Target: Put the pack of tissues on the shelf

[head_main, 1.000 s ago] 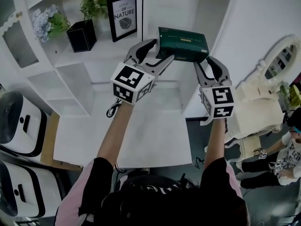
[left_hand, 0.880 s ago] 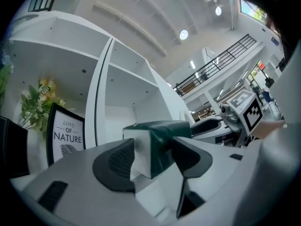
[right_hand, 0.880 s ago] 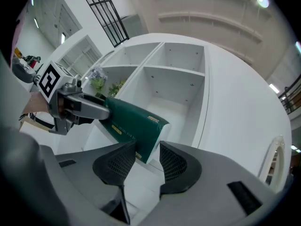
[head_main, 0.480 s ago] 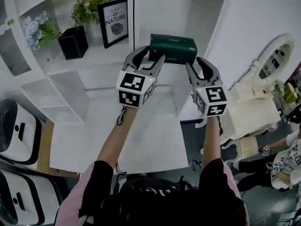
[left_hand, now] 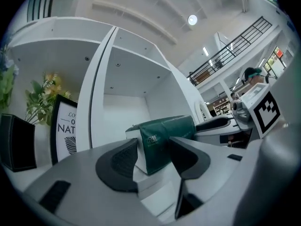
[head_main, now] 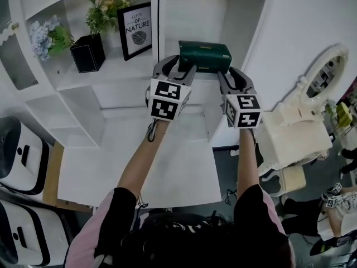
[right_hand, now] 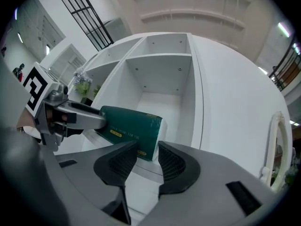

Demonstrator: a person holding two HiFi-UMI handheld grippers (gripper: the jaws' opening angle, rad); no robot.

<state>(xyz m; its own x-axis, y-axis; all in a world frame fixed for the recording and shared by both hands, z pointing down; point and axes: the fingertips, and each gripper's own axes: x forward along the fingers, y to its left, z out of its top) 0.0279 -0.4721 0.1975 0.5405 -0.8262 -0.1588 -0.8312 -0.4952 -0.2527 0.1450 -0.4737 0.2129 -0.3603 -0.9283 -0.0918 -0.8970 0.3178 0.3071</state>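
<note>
Since the pack (head_main: 204,56) rests near the front edge of the shelf (right_hand: 162,81), with left gripper (head_main: 181,67) and right gripper (head_main: 230,74) empty, jaws part-open and just closing by its ends, a snagged wrapper could drag it off

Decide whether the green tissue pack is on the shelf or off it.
On the shelf. The tissue pack lies level, its underside flat on the board in the right-hand compartment of the shelf, as both gripper views also show.
</note>
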